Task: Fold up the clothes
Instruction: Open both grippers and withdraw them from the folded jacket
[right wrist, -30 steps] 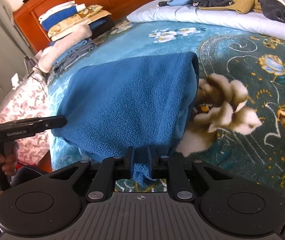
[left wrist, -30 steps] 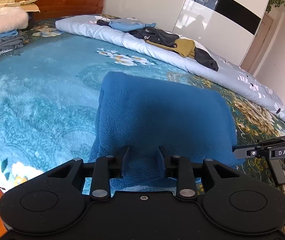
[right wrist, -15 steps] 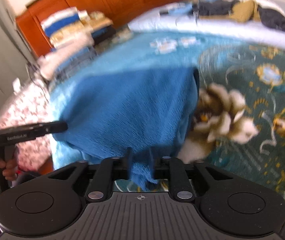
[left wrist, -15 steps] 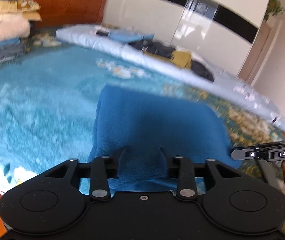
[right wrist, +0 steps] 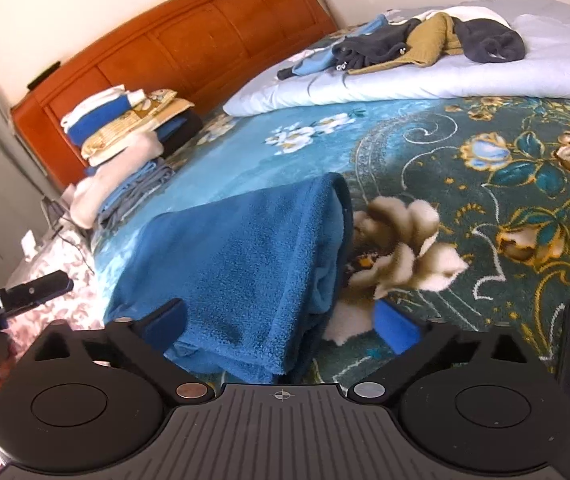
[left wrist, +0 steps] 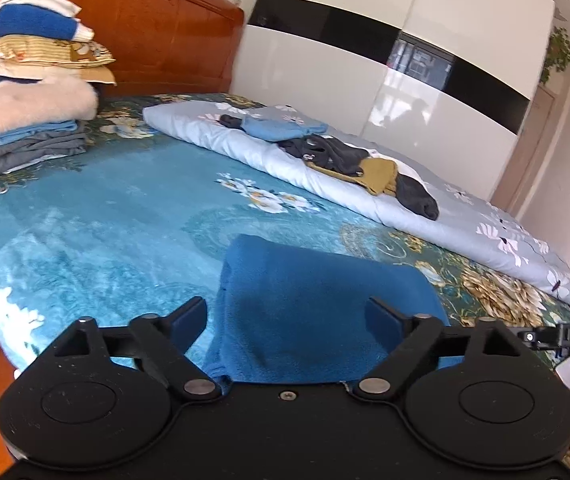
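Observation:
A folded dark blue fleece garment point(left wrist: 317, 304) lies on the floral bedspread point(left wrist: 105, 220) near the bed's front edge, its near end hanging a little over the side. My left gripper point(left wrist: 287, 306) stands open just in front of it, fingers wide on either side and holding nothing. In the right wrist view the same fleece point(right wrist: 245, 256) lies flat with its layered edge toward the right. My right gripper point(right wrist: 280, 307) is open too, its fingers clear of the cloth. Each gripper shows at the edge of the other's view: the right gripper point(left wrist: 557, 336) and the left gripper point(right wrist: 25, 294).
Several unfolded clothes point(left wrist: 345, 156) lie in a heap on a light blue quilt point(left wrist: 465, 216) along the far side. A stack of folded linens point(left wrist: 29, 80) sits by the wooden headboard point(right wrist: 205, 40). A white wardrobe point(left wrist: 365, 80) stands behind the bed.
Both grippers have opened wide; the right one let go of the fleece edge it held. Both have drawn back slightly and tipped upward, and the fleece now rests on the bed.

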`<state>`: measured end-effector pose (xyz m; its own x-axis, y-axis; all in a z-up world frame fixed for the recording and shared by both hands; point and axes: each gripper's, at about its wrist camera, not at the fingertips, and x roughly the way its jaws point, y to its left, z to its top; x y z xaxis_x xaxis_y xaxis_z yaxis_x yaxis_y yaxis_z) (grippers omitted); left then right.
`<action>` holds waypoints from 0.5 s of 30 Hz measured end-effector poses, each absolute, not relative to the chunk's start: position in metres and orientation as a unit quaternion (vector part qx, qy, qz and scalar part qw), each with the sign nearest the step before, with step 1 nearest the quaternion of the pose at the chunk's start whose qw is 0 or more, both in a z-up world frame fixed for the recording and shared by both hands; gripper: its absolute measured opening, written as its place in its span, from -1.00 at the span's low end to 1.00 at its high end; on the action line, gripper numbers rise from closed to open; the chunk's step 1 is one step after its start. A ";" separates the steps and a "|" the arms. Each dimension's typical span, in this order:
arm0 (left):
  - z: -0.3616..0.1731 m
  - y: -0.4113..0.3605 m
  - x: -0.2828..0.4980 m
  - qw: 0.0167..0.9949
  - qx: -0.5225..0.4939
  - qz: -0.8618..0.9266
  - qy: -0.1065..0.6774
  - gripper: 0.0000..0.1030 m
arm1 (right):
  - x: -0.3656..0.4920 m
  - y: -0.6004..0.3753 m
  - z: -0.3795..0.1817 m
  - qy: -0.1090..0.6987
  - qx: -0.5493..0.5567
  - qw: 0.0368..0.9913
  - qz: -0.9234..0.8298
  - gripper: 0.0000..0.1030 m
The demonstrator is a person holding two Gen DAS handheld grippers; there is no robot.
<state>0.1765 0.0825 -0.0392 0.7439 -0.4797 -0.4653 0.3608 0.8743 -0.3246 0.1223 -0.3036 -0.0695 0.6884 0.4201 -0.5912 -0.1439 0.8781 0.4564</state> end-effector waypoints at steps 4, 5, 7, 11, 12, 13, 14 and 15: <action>-0.038 0.092 0.173 0.927 -0.142 -0.216 0.272 0.96 | 0.118 -0.308 -0.066 0.349 0.201 0.903 0.153 1.00; -0.037 0.094 0.173 0.927 -0.150 -0.213 0.271 0.96 | 0.117 -0.309 -0.065 0.345 0.204 0.903 0.152 1.00; -0.037 0.097 0.173 0.926 -0.156 -0.209 0.274 0.96 | 0.114 -0.311 -0.064 0.338 0.209 0.905 0.150 1.00; -0.038 0.099 0.180 0.926 -0.156 -0.196 0.283 0.96 | 0.115 -0.322 -0.065 0.330 0.232 0.905 0.136 1.00; -0.039 0.099 0.184 0.926 -0.157 -0.192 0.285 0.96 | 0.117 -0.324 -0.066 0.328 0.241 0.904 0.132 1.00; -0.040 0.099 0.188 0.926 -0.156 -0.188 0.288 0.96 | 0.119 -0.327 -0.068 0.328 0.249 0.903 0.126 1.00; -0.041 0.099 0.192 0.926 -0.157 -0.185 0.289 0.96 | 0.122 -0.330 -0.070 0.324 0.256 0.902 0.125 1.00; -0.043 0.098 0.198 0.926 -0.162 -0.183 0.289 0.96 | 0.125 -0.332 -0.073 0.319 0.262 0.902 0.128 1.00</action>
<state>0.1979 0.0983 -0.0429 0.7657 -0.4327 -0.4760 0.2452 0.8804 -0.4058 0.1249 -0.3324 -0.0726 0.7633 0.3976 -0.5093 -0.0627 0.8301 0.5540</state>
